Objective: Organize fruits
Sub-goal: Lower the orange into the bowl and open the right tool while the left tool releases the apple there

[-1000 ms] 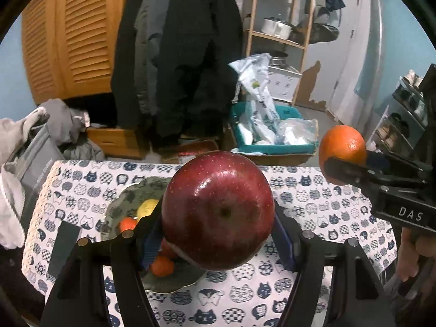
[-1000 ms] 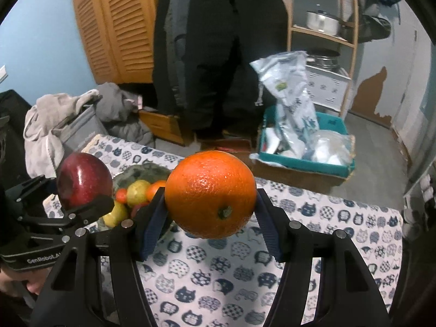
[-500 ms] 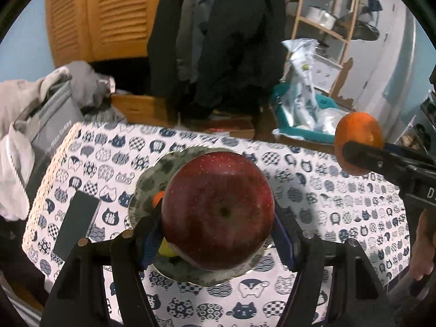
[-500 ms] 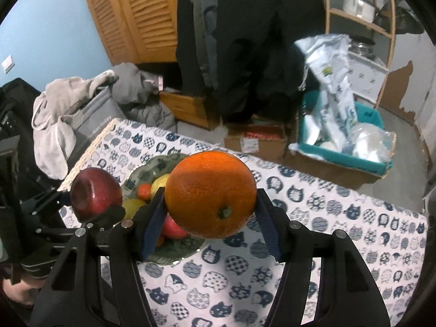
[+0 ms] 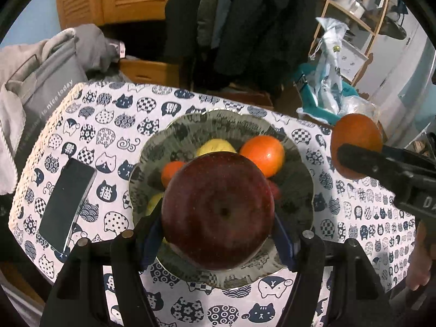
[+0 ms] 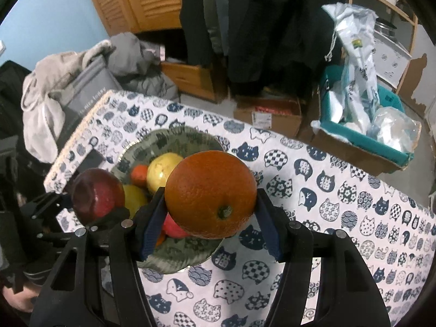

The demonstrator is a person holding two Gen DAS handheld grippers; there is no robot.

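Both pairs of fingers are clamped on fruit: the left gripper has its blue pads pressed against the sides of a dark red apple, and the right gripper is closed the same way on an orange. Below them a table under a cat-print cloth carries a grey-green patterned bowl with scalloped edges, and the apple hangs directly over it, blocking the bowl's middle. The held orange hangs over the bowl's right-hand rim in the right wrist view. Inside the bowl, only parts of the fruit show: a second orange, a yellow fruit half covered by the apple, a small tangerine, and a red piece whose kind is hard to make out. A dark phone lies flat on the cloth left of the bowl.
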